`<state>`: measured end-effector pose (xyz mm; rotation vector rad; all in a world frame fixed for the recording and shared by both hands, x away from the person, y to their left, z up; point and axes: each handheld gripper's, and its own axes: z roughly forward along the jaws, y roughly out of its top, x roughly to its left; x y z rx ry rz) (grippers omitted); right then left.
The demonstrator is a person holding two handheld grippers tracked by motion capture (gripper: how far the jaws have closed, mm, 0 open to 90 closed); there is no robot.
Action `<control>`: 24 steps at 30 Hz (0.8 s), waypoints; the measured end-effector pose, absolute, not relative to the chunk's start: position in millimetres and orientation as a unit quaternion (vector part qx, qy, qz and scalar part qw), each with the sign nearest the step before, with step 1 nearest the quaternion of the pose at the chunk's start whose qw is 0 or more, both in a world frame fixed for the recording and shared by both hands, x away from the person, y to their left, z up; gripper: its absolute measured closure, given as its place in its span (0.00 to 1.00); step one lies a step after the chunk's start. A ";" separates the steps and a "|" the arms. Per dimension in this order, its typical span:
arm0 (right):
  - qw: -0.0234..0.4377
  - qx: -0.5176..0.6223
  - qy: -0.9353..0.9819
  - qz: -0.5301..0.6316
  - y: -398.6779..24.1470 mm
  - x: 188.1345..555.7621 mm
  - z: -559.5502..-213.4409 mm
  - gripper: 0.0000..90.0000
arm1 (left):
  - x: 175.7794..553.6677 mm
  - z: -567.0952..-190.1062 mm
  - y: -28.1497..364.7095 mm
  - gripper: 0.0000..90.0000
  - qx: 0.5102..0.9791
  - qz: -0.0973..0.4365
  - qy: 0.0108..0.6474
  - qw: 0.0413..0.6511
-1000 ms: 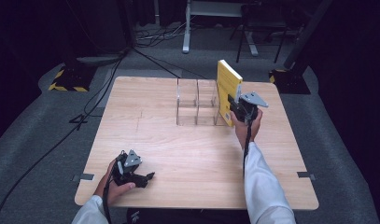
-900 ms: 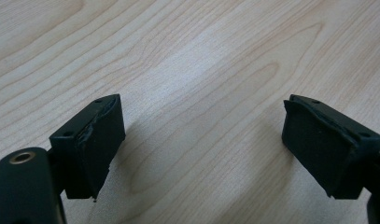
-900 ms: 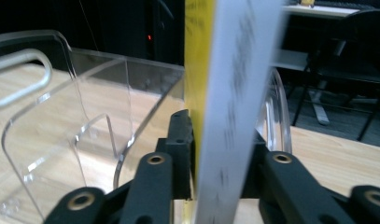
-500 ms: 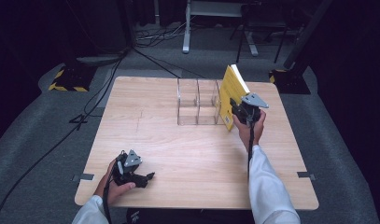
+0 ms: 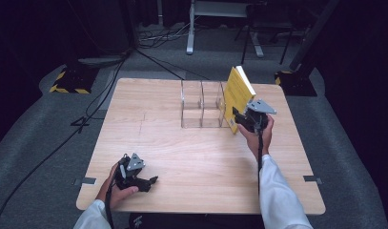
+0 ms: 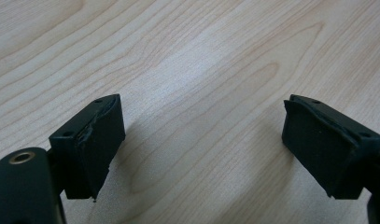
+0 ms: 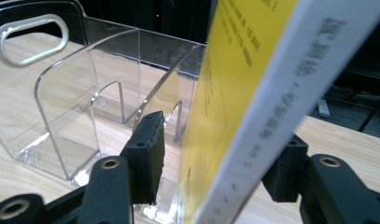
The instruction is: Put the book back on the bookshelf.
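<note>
One yellow book (image 5: 238, 93) leans on the clear organizer's (image 5: 201, 105) right end.
My right gripper (image 7: 215, 163) fingers have just been opening, book loose between; I withdraw straight, not nudging. Left gripper (image 5: 143, 181) fingers apart on the counter (image 5: 191, 157).

The table (image 5: 201, 157) is brightly lit against dark surroundings, and the near book (image 7: 253, 107) is blurred.

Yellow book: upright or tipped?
Tipped. The yellow book leans right, off the clear organizer, between the right hand-held gripper whose jaws have just been opening.
</note>
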<state>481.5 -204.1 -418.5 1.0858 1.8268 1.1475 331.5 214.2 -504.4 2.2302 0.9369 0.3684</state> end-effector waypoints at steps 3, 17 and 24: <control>0.355 0.423 0.706 0.444 -209.4 476.7 -415.9 0.48 | 331.5 -504.4 214.2 0.15 0.857 0.142 0.360 0.340; 0.332 0.424 0.717 0.442 -225.4 467.3 -412.2 0.39 | 331.5 -504.4 214.3 0.15 0.857 0.142 0.360 0.340; 0.314 0.408 0.731 0.448 -230.2 457.8 -406.4 0.34 | 331.5 -504.4 214.3 0.15 0.857 0.142 0.360 0.340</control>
